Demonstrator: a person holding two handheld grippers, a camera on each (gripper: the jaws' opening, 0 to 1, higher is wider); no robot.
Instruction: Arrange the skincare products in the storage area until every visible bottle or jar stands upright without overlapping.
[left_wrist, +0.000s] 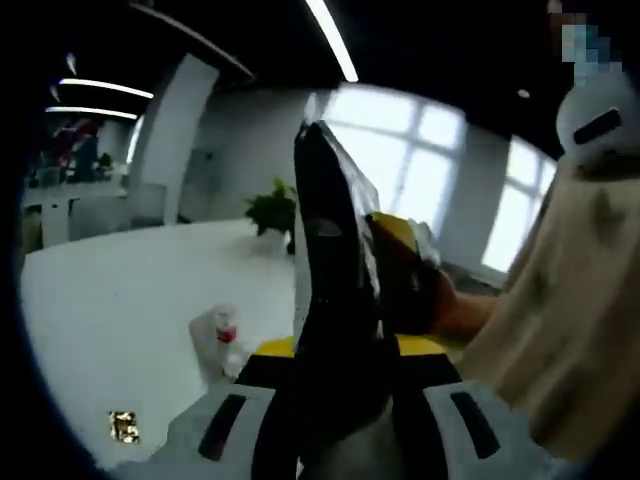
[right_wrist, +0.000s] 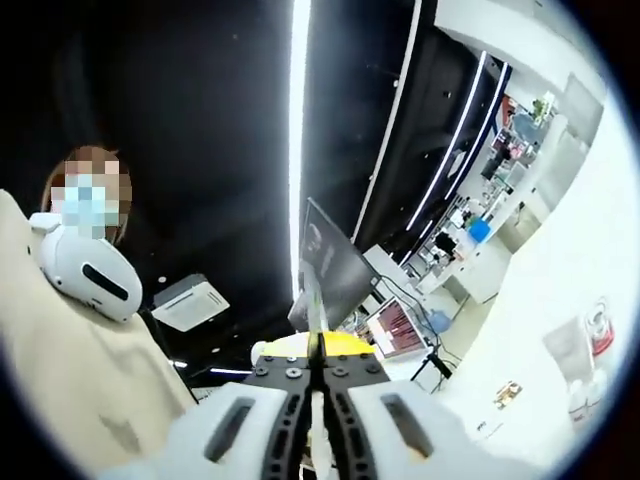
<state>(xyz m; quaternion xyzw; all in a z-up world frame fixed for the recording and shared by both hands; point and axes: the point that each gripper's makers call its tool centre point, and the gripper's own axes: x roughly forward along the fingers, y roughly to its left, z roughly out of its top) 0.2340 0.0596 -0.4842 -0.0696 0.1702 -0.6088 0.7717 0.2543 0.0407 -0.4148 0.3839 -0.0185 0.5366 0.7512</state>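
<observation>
The person wears a loose beige top (left_wrist: 565, 300), at the right of the left gripper view and lower left of the right gripper view, with a white headset (right_wrist: 85, 268) at the neck.

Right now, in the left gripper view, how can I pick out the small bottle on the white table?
Start from the big white table that fills the lower left of the left gripper view. Just left of the dark jaws stands a small pale bottle. Its red mark sets it apart from the small gold item nearer the table edge.
</observation>
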